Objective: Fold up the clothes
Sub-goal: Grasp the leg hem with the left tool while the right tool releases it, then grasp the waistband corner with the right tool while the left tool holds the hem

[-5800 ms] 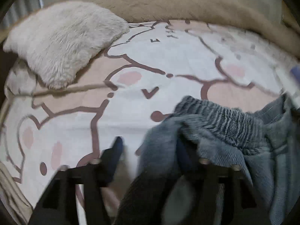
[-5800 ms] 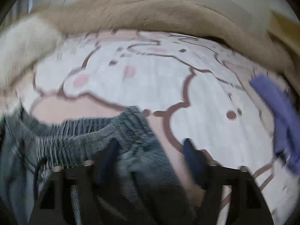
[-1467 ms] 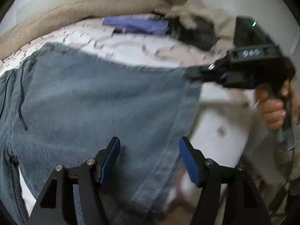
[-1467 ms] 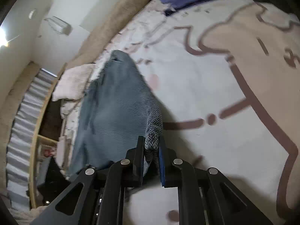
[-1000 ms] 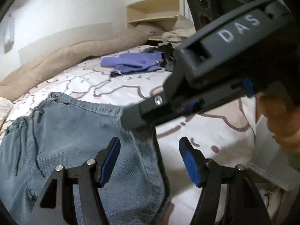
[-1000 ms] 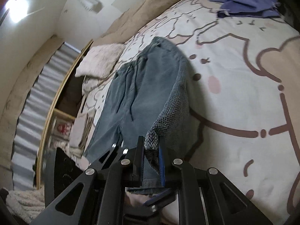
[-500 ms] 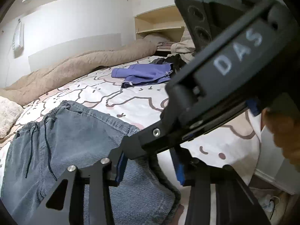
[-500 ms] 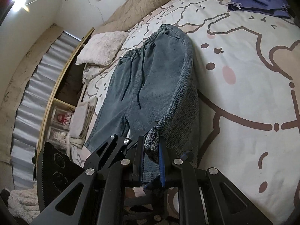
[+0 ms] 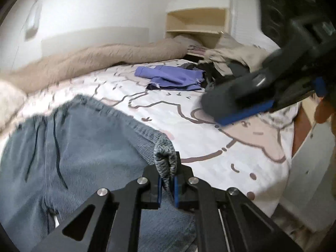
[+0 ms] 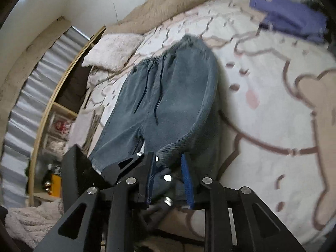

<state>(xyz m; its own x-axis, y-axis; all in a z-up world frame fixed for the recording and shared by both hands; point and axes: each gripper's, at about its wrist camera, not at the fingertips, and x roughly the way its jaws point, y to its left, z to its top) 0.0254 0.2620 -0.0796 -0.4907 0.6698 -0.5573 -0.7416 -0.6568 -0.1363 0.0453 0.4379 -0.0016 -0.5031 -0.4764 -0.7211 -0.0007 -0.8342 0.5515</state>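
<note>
Blue-grey corduroy trousers (image 9: 84, 147) (image 10: 174, 88) lie spread on the cartoon-print bed sheet (image 9: 210, 138), waistband and drawstrings at the far end. My left gripper (image 9: 167, 180) is shut on a bunched leg hem, which sticks up between its blue pads. The right gripper (image 9: 216, 109) hangs above the sheet to the right, away from the cloth, with a hand behind it. In the right wrist view the right gripper (image 10: 168, 180) has its jaws opening and the pads press on nothing. The left gripper (image 10: 155, 159) holds the hem just below and ahead of it.
A purple garment (image 9: 172, 77) (image 10: 294, 21) lies at the far side of the bed beside a pile of clothes (image 9: 231, 58). A beige blanket (image 9: 94, 58) runs along the wall. A fluffy pillow (image 10: 115, 50) sits beyond the waistband. The bed's edge drops off at right.
My left gripper closed on the leg hem that the right gripper held. The right gripper's jaws parted, let the hem go, and it lifted up and away.
</note>
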